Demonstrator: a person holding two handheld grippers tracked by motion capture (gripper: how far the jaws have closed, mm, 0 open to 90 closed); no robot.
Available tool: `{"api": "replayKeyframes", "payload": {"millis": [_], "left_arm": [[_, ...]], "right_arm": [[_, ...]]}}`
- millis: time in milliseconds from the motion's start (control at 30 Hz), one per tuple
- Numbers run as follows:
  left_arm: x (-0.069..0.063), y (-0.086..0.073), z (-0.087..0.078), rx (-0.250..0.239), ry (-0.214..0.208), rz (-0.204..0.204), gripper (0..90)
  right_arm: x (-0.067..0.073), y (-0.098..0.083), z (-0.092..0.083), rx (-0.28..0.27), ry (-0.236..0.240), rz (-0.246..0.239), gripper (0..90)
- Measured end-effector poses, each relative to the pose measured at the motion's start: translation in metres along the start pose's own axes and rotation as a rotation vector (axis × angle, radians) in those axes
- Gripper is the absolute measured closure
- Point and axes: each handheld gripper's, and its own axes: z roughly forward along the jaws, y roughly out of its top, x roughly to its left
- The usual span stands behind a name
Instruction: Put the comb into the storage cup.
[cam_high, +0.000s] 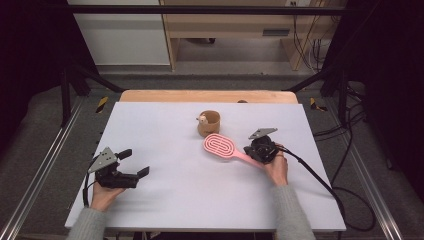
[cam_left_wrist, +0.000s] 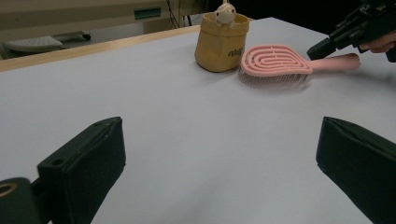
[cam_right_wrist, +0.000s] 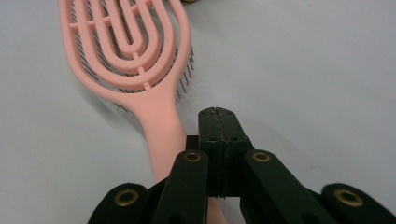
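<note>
Both tongs empty: right tongs (cam_right_wrist: 218, 122) pressed together over hairbrush (cam_right_wrist: 135, 70) handle; left tongs (cam_high: 135, 162) spread, well apart.

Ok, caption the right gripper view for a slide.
Shut hand-held gripper above the handle of a pink hairbrush lying bristles-down on the white table.

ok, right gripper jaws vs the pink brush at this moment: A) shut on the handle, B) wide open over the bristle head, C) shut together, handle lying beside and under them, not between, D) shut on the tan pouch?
C: in the right gripper view the right gripper has its jaws pressed flat together with nothing between them, and the pink brush handle runs past their left side and beneath.
</note>
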Motion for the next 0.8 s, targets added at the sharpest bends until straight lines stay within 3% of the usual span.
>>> {"api": "replayKeyframes", "payload": {"millis": [600,800], "left_arm": [[-0.0004,0.0001,0.0003,0.001,0.001,0.002,1.2],[-0.0005,0.0001,0.0002,0.000,0.002,0.002,1.2]], "right_arm": [[0.0073,-0.0041,-0.0044,-0.010,0.009,-0.011,90.0],[0.0071,-0.0104,-0.0036,-0.009,0.015,0.005,90.0]]}}
